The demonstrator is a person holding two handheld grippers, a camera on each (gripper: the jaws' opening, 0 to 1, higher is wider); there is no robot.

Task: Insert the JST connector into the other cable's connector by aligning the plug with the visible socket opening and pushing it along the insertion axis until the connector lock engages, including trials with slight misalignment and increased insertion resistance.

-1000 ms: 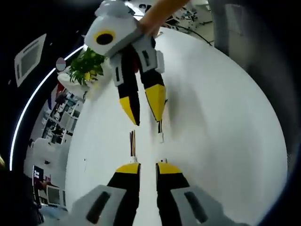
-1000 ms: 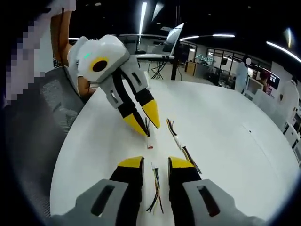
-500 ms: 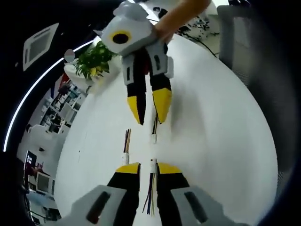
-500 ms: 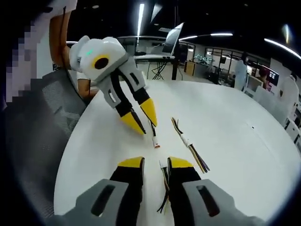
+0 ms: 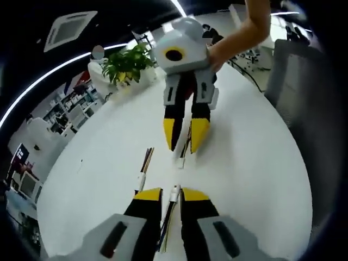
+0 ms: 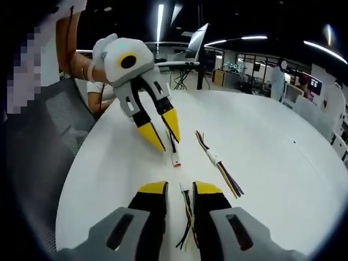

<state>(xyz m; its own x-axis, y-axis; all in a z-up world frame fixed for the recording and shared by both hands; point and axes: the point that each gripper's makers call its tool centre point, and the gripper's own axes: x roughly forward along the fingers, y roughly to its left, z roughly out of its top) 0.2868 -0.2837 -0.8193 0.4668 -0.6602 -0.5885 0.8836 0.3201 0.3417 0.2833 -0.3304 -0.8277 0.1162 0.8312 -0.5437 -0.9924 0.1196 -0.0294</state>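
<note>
In the left gripper view, my left gripper is shut on a thin multi-wire cable whose white JST connector sits between the yellow tips. Facing it from above, the right gripper holds a second cable, its small connector hanging just past the tips. A short gap separates the two connectors. In the right gripper view, my right gripper grips its cable with a white connector at the tips. The left gripper points down at it, and its connector with a red mark is slightly left of mine.
Everything happens over a round white table. A third loose cable lies on it beside the grippers, also seen as the spare cable. A person's arm holds the right gripper. A potted plant stands at the table's far edge.
The left gripper view has swung, bringing its own cable into sight between the jaws and the right gripper more upright ahead. The left gripper's connector shifted slightly; the gap between connectors stays.
</note>
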